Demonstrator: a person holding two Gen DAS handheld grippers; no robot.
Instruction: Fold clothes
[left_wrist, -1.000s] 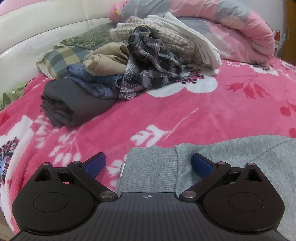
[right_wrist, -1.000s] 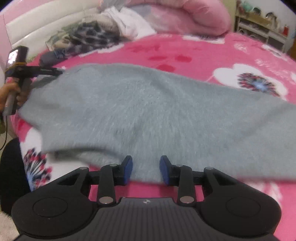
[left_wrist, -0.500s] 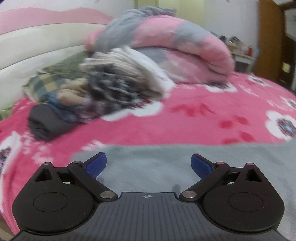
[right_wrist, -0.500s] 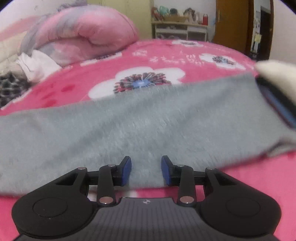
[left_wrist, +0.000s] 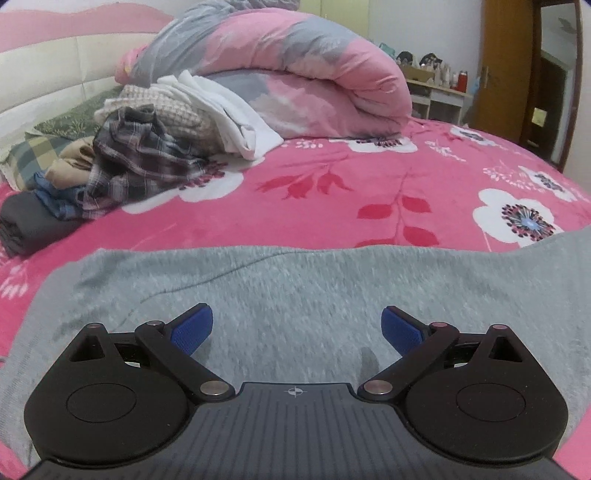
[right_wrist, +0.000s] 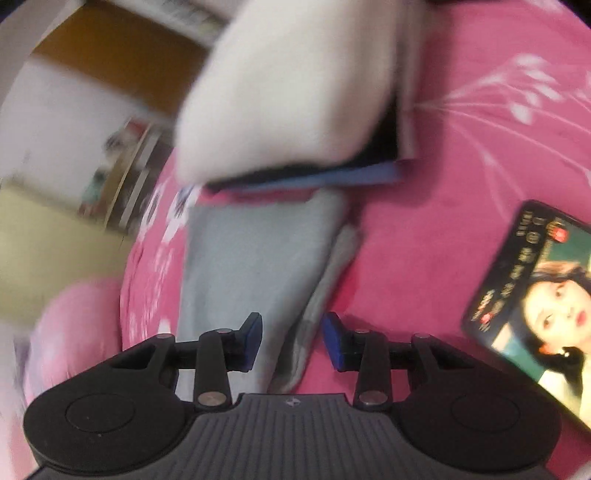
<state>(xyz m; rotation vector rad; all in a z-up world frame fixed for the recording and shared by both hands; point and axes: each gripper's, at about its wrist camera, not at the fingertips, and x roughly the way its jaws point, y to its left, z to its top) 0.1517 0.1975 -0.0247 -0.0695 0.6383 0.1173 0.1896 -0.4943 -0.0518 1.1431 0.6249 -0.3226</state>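
My left gripper (left_wrist: 297, 330) sits low over the grey sweater (left_wrist: 295, 295), fingers wide apart w/ nothing between them; the blue pads (left_wrist: 192, 328) hang just above the knit. Sweater is spread flat across the pink floral blanket (left_wrist: 332, 195), filling the near part of the left view, far edge running roughly straight side to side. Beyond it, well apart, a heap of unfolded clothes (left_wrist: 140, 155): plaid shirt on top, white & beige pieces behind, a dark folded item at the left end. Rolled pink-grey duvet (left_wrist: 295, 74) lies behind the heap.

Right cam is tilted and blurry. My right gripper (right_wrist: 291, 341) has fingers partly apart, a narrow end of the grey sweater (right_wrist: 258, 266) running between them; can't tell if the pads touch the cloth. A white sleeve (right_wrist: 288, 85) w/ a dark-and-blue edge fills the top, too smeared to read. A phone (right_wrist: 535, 306) w/ lit screen lies on the blanket (right_wrist: 443, 184) to the right, apart from the sweater.
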